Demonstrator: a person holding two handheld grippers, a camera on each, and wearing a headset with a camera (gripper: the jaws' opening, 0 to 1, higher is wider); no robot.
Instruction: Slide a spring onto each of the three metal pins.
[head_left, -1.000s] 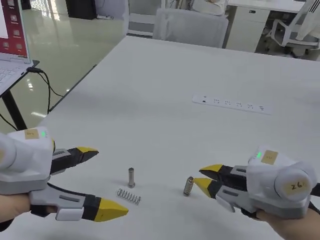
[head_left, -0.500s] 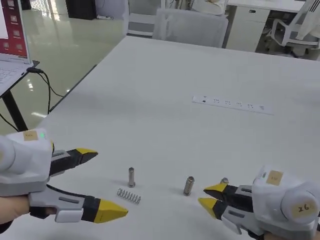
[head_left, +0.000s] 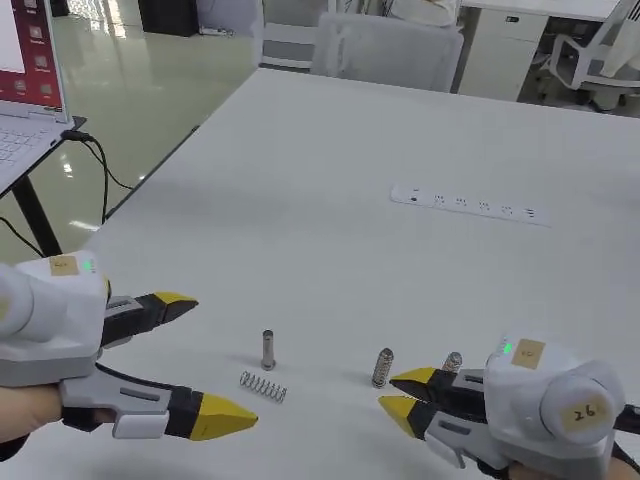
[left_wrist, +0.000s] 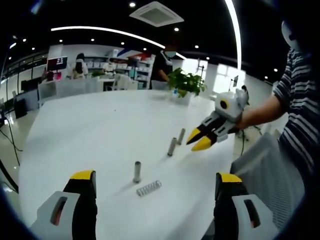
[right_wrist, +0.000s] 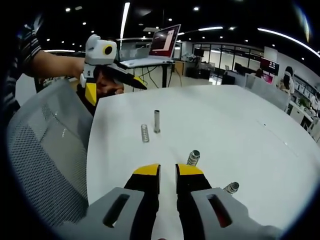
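Third spring step. Two dressed pins (head_left: 382, 367) by right tongs (head_left: 392, 391), narrowly parted, empty. Bare pin (head_left: 267, 349) upright on desk (head_left: 330, 200); loose spring (head_left: 263, 386) lying just beside. Left tongs (head_left: 218, 358) wide apart, empty. Next: pinch spring, upend, thread over pin.

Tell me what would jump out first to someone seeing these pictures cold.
Two yellow-tipped grippers sit low over the white table: the left gripper gapes wide at the near left, and the right gripper has its jaws barely apart at the near right. Between them a bare metal pin stands upright with a loose spring lying just in front. By the right gripper's tips stand one spring-covered pin and a second spring-covered pin.
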